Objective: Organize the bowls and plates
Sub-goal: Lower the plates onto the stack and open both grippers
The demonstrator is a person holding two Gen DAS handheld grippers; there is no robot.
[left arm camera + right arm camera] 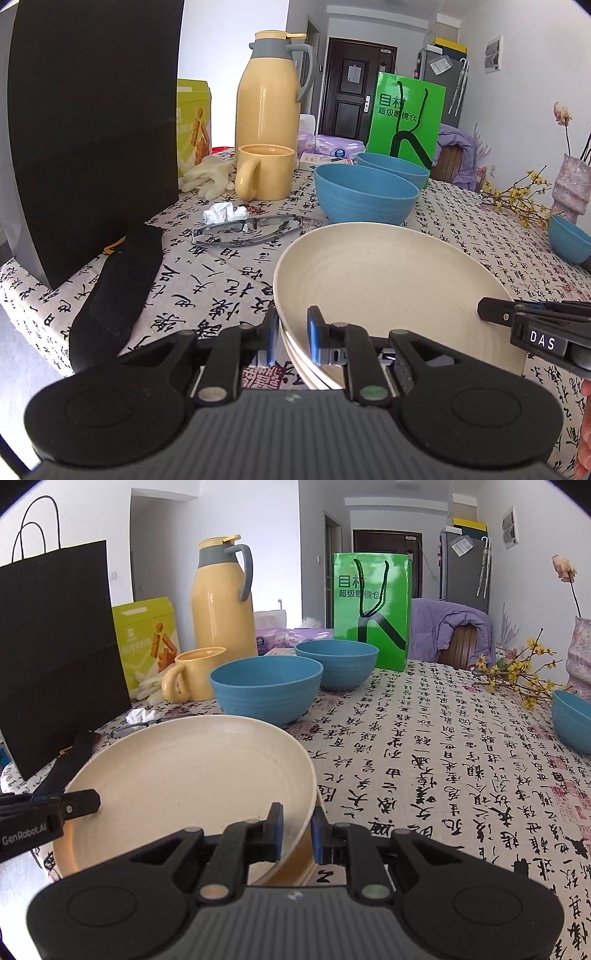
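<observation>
I had both grippers on the same cream plate (388, 280), which sat on top of at least one more plate of the same colour on the tablecloth (443, 760) printed with black calligraphy. My left gripper (293, 334) was narrowed onto the near left rim, one blue pad (316, 332) inside the plate and the other outside, so the rim stood between the fingers. My right gripper (297, 829) pinched the right rim in the same way, one finger inside and one outside. From the left wrist view I saw the tip of the right gripper resting over the plate's right edge. Just behind the plates stood a blue bowl (266, 688), and a second blue bowl (337, 662) was just behind that one, in front of a green paper bag (371, 609). A third blue bowl (572, 720) was well apart at the right side, near a vase with yellow flowers. To the left were a yellow mug (264, 171), a yellow thermos jug (269, 86), a pair of glasses (245, 230) and a black paper bag (59, 653).
</observation>
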